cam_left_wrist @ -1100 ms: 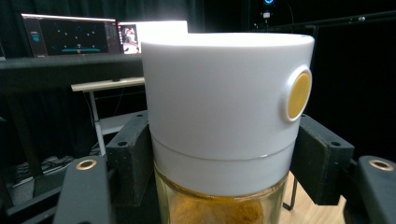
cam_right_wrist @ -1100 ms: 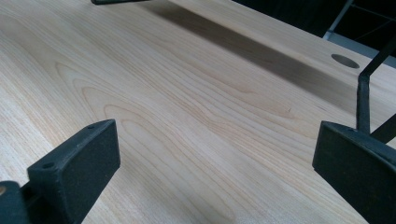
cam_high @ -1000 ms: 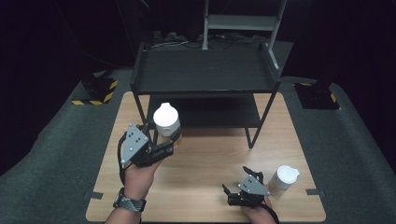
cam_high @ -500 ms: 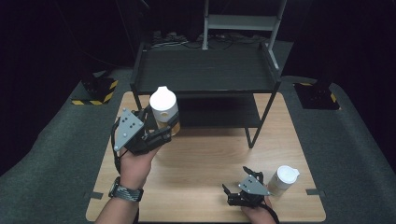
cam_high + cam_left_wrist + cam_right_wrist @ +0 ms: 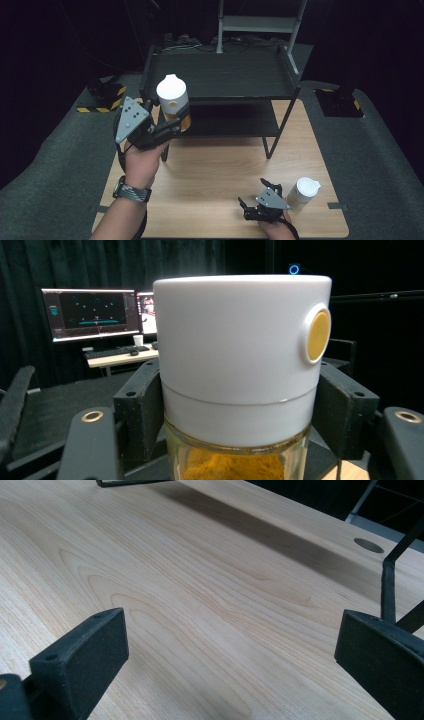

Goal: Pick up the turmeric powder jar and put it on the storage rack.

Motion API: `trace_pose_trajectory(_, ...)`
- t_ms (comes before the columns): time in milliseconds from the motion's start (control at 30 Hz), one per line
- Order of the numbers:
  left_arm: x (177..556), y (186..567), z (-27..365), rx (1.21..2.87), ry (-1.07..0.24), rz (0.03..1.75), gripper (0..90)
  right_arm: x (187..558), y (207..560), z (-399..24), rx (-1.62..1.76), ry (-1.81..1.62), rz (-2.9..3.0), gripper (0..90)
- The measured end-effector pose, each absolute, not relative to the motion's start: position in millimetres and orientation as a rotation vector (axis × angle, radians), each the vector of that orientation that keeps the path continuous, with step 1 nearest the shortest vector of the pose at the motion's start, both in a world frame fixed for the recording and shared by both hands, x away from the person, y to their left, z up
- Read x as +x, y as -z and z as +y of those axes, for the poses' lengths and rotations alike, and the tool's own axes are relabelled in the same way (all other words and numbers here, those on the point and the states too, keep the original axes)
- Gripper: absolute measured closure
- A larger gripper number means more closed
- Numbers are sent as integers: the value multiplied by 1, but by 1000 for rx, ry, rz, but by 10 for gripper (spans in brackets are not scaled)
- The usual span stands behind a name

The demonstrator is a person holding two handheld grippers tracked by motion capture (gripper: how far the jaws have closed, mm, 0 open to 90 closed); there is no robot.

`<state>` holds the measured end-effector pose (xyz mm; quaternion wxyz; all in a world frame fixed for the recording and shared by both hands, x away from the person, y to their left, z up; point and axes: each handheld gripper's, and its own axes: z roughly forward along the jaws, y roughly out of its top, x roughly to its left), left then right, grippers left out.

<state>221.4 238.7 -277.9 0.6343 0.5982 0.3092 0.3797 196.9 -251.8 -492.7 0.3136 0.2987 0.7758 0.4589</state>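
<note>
Placement onto the black two-tier metal shelf (image 5: 220, 75) looks like the step in hand. The left claw (image 5: 175, 122) grips a glass spice jar with a white cap and orange powder (image 5: 173, 100), held upright in the air just beside the shelf's front left corner. Keep it vertical, clear the raised rim, and set it flat before letting go. The right claw (image 5: 260, 207) rests open, with nothing in it, on the pale wooden table (image 5: 215, 170), near a second white-capped jar (image 5: 305, 191).
</note>
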Motion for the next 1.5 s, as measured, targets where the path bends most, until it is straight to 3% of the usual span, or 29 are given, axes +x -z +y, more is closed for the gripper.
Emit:
trace_pose_trajectory(933,283,241,206,1346,-896,719,306,197,494,-254,789,-1225,2043,1)
trace_pose_trajectory(1500,316,237,190,1346,-905,782,306,198,494,-257,784,-1240,2045,1)
